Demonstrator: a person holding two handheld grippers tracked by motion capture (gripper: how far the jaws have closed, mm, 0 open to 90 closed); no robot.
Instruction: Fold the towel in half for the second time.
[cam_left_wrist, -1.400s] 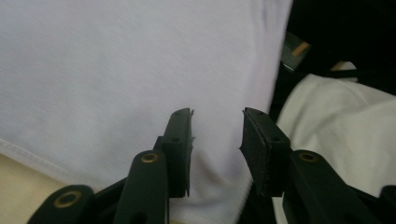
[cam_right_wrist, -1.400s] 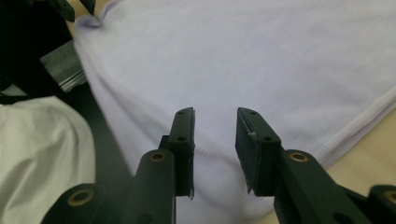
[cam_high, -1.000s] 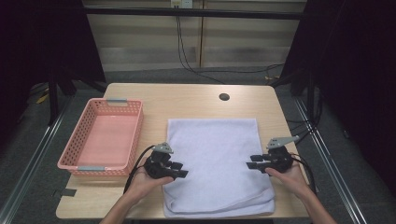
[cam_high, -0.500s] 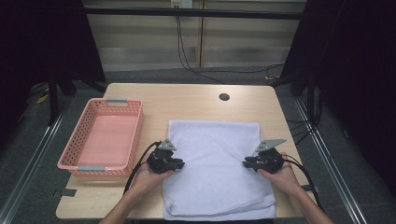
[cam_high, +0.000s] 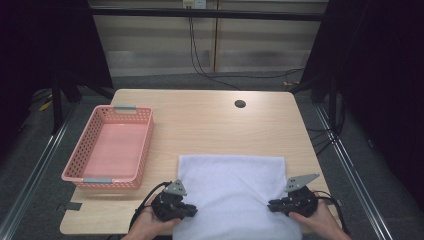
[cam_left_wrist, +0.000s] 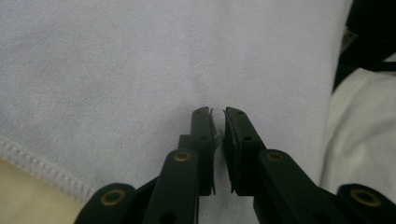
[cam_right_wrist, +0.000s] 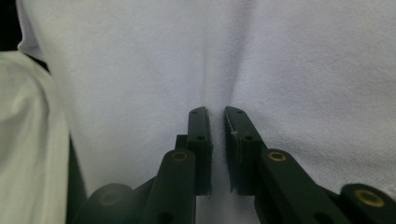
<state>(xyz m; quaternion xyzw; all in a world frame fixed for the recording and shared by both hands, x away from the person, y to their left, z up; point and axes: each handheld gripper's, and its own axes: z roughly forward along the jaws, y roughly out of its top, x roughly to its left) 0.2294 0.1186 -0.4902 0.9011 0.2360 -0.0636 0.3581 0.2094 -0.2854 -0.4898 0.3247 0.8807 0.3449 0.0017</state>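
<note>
A white towel (cam_high: 232, 192) lies flat on the near half of the wooden table (cam_high: 200, 120), and its near part hangs past the front edge. My left gripper (cam_high: 192, 212) is at the towel's left side, shut on a pinch of cloth. At the right side my right gripper (cam_high: 271, 205) is shut on the towel in the same way. In the left gripper view the jaws (cam_left_wrist: 217, 112) stand almost together, with towel cloth (cam_left_wrist: 140, 60) gathered between them and its stitched hem at lower left. The right gripper view shows its jaws (cam_right_wrist: 215, 111) pinching a fold of towel (cam_right_wrist: 303, 60).
A pink plastic basket (cam_high: 112, 147) stands with nothing in it on the table's left side, just left of the towel. A small round hole (cam_high: 240, 104) sits near the far edge. White clothing (cam_left_wrist: 359, 126) of the person is close behind the towel's near edge.
Both grippers have moved back toward the person, dragging the towel with them. The towel's far edge now lies nearer the table's front, and more bare wood shows beyond it.
</note>
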